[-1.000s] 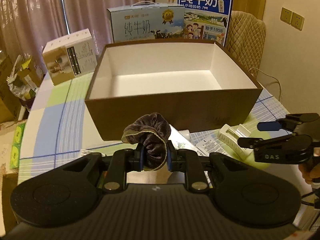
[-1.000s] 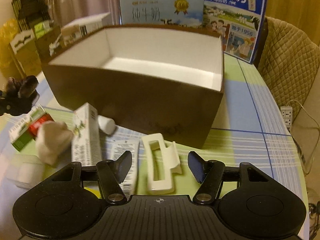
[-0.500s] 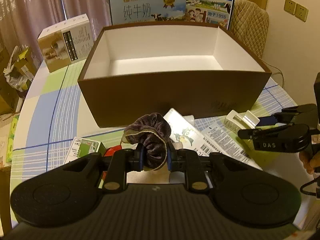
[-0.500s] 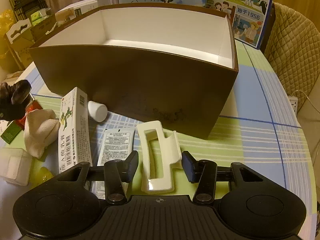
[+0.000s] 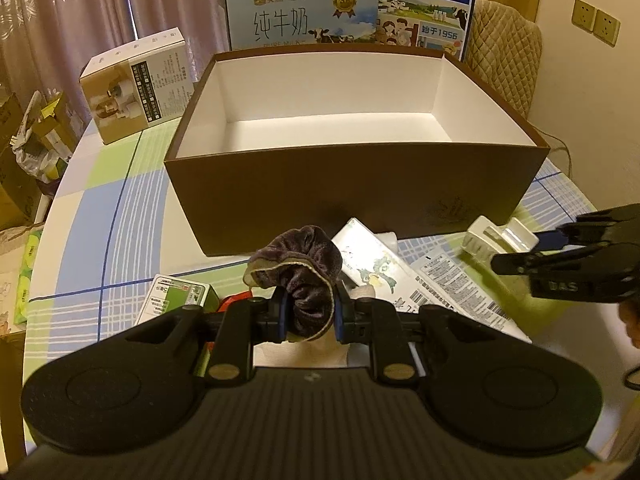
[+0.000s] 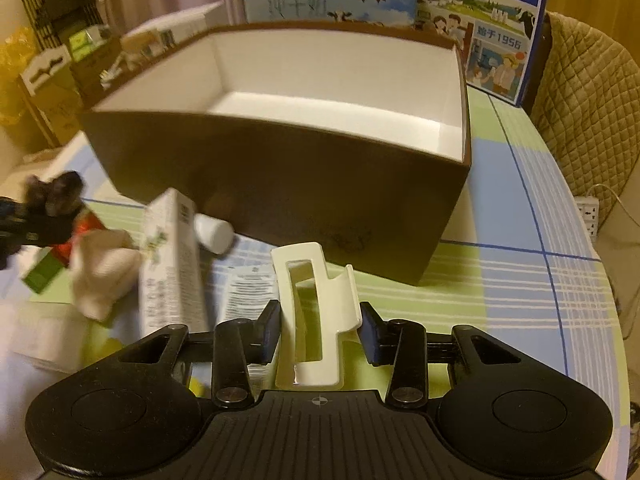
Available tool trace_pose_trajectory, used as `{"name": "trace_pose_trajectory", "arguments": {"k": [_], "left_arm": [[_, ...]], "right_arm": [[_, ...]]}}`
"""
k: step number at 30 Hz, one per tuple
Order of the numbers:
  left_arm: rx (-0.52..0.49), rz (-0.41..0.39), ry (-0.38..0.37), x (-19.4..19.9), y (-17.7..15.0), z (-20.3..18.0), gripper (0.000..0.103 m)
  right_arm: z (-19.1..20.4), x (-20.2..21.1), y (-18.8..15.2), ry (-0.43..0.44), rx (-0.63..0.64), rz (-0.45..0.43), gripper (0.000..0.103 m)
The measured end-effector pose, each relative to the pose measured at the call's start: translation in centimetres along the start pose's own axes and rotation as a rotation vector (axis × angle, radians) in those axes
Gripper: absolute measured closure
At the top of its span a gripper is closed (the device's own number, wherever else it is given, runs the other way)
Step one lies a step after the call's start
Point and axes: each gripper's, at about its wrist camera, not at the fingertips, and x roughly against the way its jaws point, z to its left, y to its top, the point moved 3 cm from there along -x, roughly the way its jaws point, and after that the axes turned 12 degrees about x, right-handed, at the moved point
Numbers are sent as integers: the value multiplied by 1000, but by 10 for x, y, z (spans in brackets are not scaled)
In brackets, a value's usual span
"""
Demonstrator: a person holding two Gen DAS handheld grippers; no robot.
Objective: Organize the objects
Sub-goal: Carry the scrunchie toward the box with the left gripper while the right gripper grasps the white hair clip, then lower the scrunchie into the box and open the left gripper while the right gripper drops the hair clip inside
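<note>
A brown box (image 5: 360, 184) with a white inside stands open on the checked tablecloth. My left gripper (image 5: 308, 312) is shut on a dark velvet scrunchie (image 5: 298, 272), held in front of the box's near wall. In the right wrist view, my right gripper (image 6: 320, 332) is shut on a white hair claw clip (image 6: 312, 300), its pads pressed against both sides of the clip, just before the box (image 6: 280, 176). The left wrist view shows the same clip (image 5: 494, 236) at the right gripper's (image 5: 516, 246) tips. The scrunchie (image 6: 56, 192) shows blurred at the far left.
Loose on the cloth lie a long white carton (image 6: 168, 268), a printed sachet (image 6: 248, 292), a small white bottle (image 6: 214, 234), a cream cloth (image 6: 104, 272) and a green-white packet (image 5: 176, 300). Two milk cartons (image 5: 300, 16) stand behind the box, a printed box (image 5: 136, 88) left, a quilted chair (image 5: 504, 52) right.
The right gripper's fingers have closed from wide open onto the white clip. The left gripper keeps the scrunchie and has shifted only slightly before the box.
</note>
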Motion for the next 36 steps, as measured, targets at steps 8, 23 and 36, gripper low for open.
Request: {"name": "trace_pose_trajectory", "arguments": {"k": [8,23,36], "left_arm": [[9,-27,-1,8,7,1,86],[62,-170,-68,24,86,-13,86],[62,-139,-62,-42,126,-26,85]], "right_arm": [[20,47,19,66,10,-104,65],[16,66,100,26,-95,-279,65],[-38,3,129,0,-261,-259,65]]}}
